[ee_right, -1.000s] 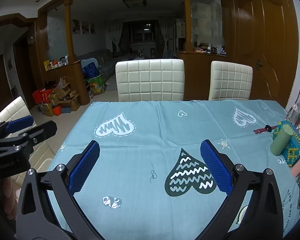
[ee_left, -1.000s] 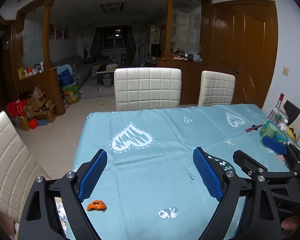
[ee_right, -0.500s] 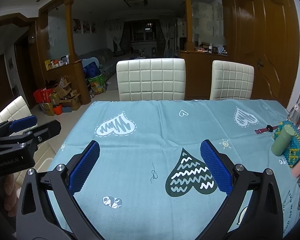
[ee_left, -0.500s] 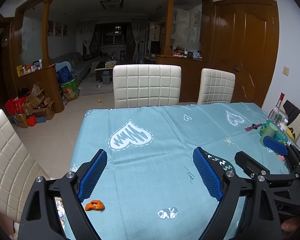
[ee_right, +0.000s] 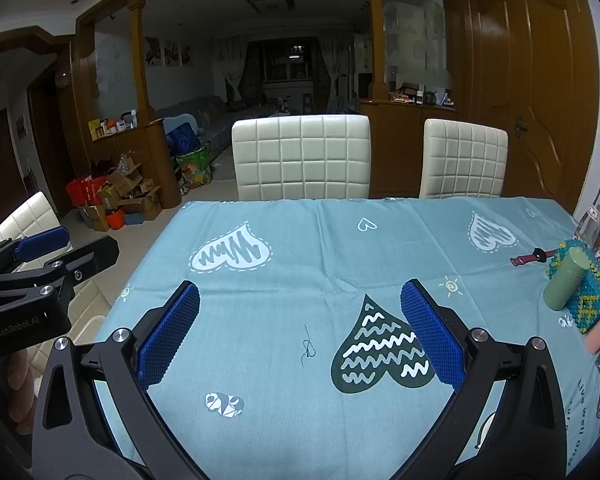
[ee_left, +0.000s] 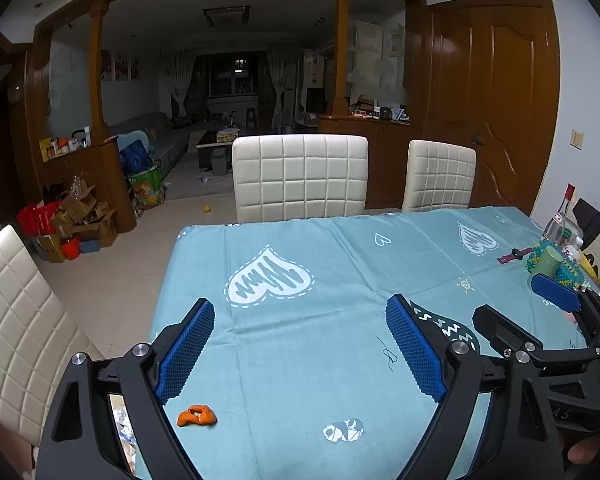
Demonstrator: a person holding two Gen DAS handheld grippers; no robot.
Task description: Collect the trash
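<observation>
A small crumpled orange scrap (ee_left: 196, 416) lies on the teal tablecloth (ee_left: 320, 272) near its front left corner, just below my left gripper's left pad. My left gripper (ee_left: 300, 320) is open above the cloth with nothing between its blue pads. My right gripper (ee_right: 300, 304) is also open and empty over the cloth's middle (ee_right: 300, 264). The orange scrap does not show in the right wrist view. Each gripper appears at the edge of the other's view.
Two white quilted chairs (ee_left: 300, 176) stand at the table's far side, another chair (ee_left: 16, 320) at the left. A green cup (ee_right: 566, 280), a beaded box (ee_right: 592, 296), bottles and a watch (ee_right: 532, 257) crowd the right edge. Boxes sit on the floor beyond.
</observation>
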